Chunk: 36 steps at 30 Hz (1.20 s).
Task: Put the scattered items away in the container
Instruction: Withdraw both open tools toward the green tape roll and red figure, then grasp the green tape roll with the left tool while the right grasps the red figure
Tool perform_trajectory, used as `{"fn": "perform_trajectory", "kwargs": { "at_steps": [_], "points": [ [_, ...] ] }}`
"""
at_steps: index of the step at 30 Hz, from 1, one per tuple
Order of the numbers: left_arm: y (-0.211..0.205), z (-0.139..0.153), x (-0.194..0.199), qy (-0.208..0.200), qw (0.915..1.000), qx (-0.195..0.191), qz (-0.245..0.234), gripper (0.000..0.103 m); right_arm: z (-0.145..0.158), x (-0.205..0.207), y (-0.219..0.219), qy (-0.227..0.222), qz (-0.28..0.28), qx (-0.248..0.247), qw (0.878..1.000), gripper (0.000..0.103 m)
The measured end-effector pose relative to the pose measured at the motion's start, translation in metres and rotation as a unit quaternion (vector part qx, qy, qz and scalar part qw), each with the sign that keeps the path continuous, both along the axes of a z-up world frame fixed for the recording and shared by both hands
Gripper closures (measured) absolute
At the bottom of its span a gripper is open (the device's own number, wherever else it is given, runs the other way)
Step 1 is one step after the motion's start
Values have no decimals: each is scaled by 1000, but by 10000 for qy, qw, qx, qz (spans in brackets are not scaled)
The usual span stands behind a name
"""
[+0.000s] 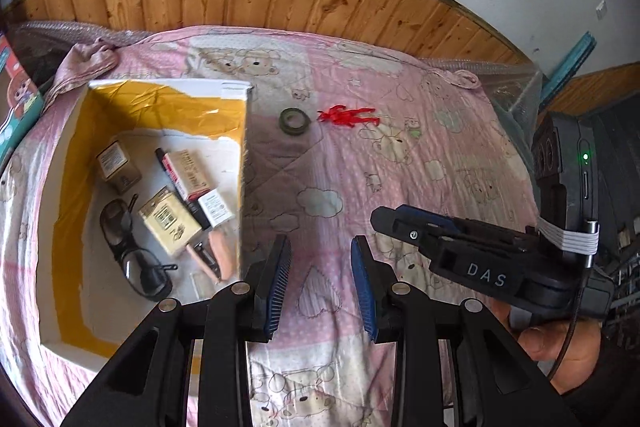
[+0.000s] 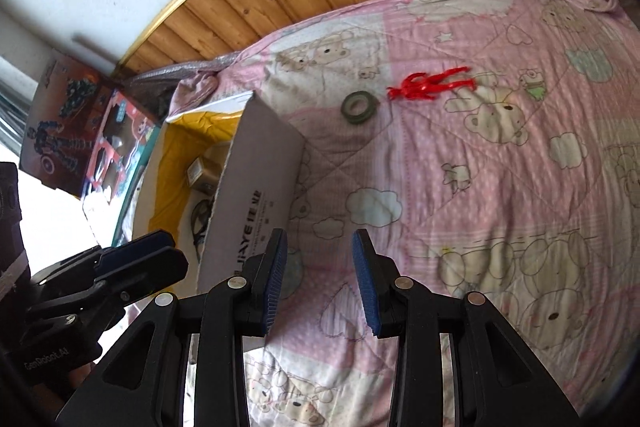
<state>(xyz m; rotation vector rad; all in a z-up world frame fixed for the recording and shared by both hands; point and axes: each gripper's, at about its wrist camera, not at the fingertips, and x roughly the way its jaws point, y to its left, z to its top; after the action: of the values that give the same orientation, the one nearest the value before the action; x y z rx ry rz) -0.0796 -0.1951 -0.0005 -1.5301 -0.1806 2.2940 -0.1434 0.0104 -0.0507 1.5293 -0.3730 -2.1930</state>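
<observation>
Nearest the lens, the left gripper (image 1: 321,283) hangs over the pink quilt (image 1: 400,163) with its blue pads spread and nothing between them. The right gripper (image 2: 320,281) is spread and empty too, close beside it on the right. In the left view it shows side-on, so its gap is read from its own camera.

The box (image 1: 168,85) sits on the left of the bed, open-topped and yellow-lined. It already holds glasses (image 1: 132,251), a marker (image 1: 180,187) and several small cartons (image 1: 170,223).

Two items are still out on the quilt, both far from the grippers and just right of the box's far corner: a tape roll (image 1: 295,120) lying flat, and a red figure (image 1: 347,115) just beside it to the right. Whether they touch is hard to tell.

The step in hand looks like a reach for one of these.

- **Tape roll:** it is nearer the box, so it suits the left gripper. Come down from above with the pads straddling the ring, or one pad inside the hole. The quilt is soft and will give, so press lightly.
- **Red figure:** its thin, splayed limbs could snag or slip (pinch the torso, not a leg). Close across its narrow width.
- **Carry:** lift clear of the box wall before moving left.
</observation>
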Motion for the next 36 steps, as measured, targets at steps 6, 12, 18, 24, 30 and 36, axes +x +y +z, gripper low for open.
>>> {"fn": "perform_trajectory", "kwargs": {
  "at_steps": [6, 12, 18, 24, 30, 36],
  "points": [
    [41, -21, -50, -159, 9996, -61, -244, 66, -10, -46, 29, 80, -129, 117, 9998, 66],
    [64, -58, -105, -538, 9981, -260, -167, 64, -30, -97, 48, 40, -66, 283, 9996, 65],
    [70, -90, -153, -831, 9961, -261, 111, 55, -57, -143, 40, 180, 576, 714, 9956, 64],
    [68, -129, -197, -1094, 9924, -404, 398, 54, -87, -183, 27, 467, 1462, 1131, 9817, 61],
    [72, -160, -219, -1222, 9895, -630, 446, 54, -116, -202, 8, 858, 2330, 1672, 9542, 58],
    [76, -177, -229, -1059, 9907, -771, 366, 43, -137, -213, -7, 1108, 2903, 1908, 9312, 56]
  ]
}}
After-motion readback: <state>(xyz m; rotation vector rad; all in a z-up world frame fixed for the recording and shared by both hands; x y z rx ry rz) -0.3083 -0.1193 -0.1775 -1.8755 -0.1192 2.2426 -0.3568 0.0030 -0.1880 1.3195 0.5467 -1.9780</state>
